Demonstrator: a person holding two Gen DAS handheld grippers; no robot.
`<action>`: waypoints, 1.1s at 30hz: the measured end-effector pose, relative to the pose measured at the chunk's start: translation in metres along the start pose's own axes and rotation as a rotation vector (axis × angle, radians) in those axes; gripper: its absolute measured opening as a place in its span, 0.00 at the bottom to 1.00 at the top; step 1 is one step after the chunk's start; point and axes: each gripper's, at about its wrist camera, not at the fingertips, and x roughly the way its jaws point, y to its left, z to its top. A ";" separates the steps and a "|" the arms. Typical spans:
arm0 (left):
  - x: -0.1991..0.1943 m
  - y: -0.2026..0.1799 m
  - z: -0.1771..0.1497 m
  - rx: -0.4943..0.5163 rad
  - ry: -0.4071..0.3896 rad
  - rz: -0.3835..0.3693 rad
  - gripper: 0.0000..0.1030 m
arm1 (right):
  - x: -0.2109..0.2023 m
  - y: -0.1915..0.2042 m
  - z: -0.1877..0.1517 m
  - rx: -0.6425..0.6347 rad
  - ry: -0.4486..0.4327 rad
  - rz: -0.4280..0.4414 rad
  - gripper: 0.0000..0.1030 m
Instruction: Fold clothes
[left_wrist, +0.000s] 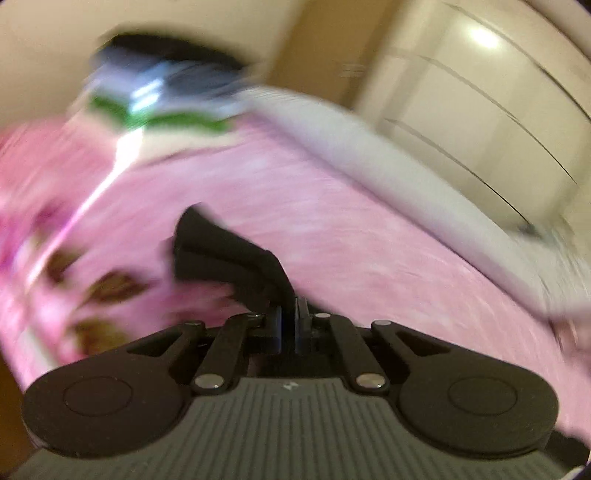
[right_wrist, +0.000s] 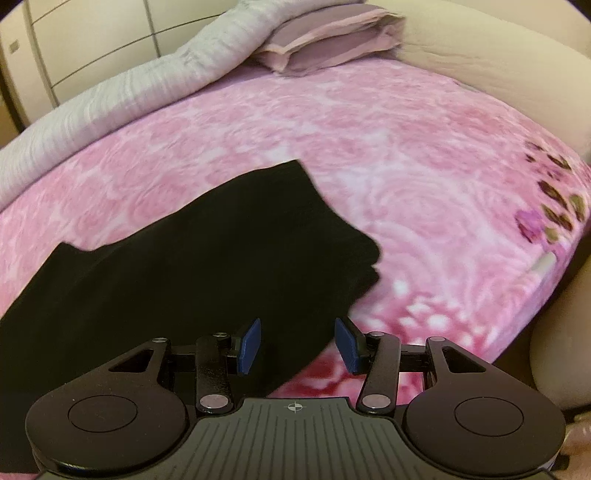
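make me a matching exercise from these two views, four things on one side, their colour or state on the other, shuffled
Things:
1. left gripper
2. right gripper
3. fleecy floral bed blanket
4. ribbed rolled duvet

States:
A. jaws apart, nothing between them
B. pale grey, along the bed's far edge
C. shut on black cloth garment
D. pink, spread under the garment

Pairs: 1-C, 2-A, 3-D, 4-B

No readable words, brand names or numbers appear in either view. The only sign is a small crosshair mark, a circle crossed by two lines, on the ribbed grey body of the right gripper (right_wrist: 297, 345). A pale mark sits at the same spot on the left gripper (left_wrist: 290, 319), too blurred to make out.
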 end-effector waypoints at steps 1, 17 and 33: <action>-0.004 -0.025 0.002 0.076 -0.010 -0.039 0.04 | -0.001 -0.005 -0.001 0.012 0.000 0.001 0.47; -0.005 -0.225 -0.154 0.490 0.322 -0.430 0.24 | -0.023 -0.025 -0.011 0.044 -0.016 0.046 0.47; 0.015 -0.135 -0.095 0.060 0.399 -0.241 0.28 | -0.014 0.045 -0.021 -0.022 -0.004 0.279 0.47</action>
